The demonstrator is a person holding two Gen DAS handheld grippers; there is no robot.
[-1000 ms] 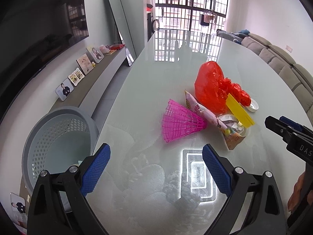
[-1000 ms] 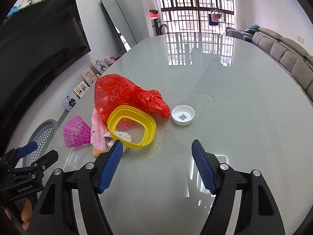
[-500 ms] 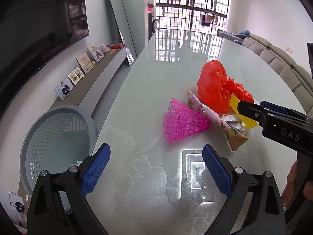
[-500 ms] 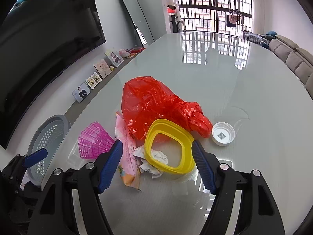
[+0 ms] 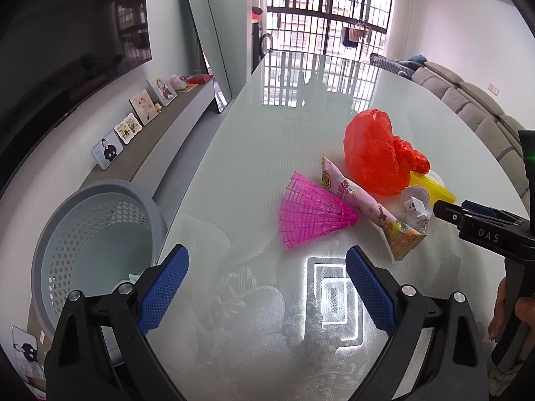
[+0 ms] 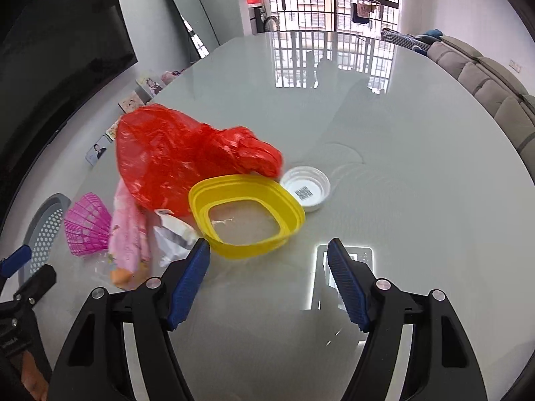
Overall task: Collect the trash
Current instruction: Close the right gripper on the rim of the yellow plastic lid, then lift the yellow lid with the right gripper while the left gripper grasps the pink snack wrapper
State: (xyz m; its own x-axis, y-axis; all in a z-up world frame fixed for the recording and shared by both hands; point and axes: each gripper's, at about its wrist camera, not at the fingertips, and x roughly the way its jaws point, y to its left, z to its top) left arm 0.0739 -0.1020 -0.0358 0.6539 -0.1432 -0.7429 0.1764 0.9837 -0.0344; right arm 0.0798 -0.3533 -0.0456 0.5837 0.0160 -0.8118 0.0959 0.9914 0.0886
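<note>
Trash lies in a heap on the glass table: a red plastic bag [image 5: 378, 153] [image 6: 167, 153], a pink mesh cone [image 5: 311, 215] [image 6: 87, 229], a pink snack wrapper [image 5: 364, 205] [image 6: 128, 234], crumpled white paper [image 5: 416, 207] [image 6: 174, 237], a yellow container rim [image 6: 247, 214] [image 5: 431, 188] and a white lid [image 6: 306, 190]. My right gripper [image 6: 267, 280] is open, just in front of the yellow rim. My left gripper [image 5: 264, 290] is open and empty, short of the pink cone.
A grey perforated basket [image 5: 90, 234] stands on the floor left of the table; it also shows in the right wrist view [image 6: 46, 227]. A low shelf with photo frames [image 5: 133, 123] runs along the left wall. A sofa [image 5: 474, 110] is at the right.
My right gripper has moved forward and left toward the heap, closing in on the yellow rim. The left gripper has barely moved.
</note>
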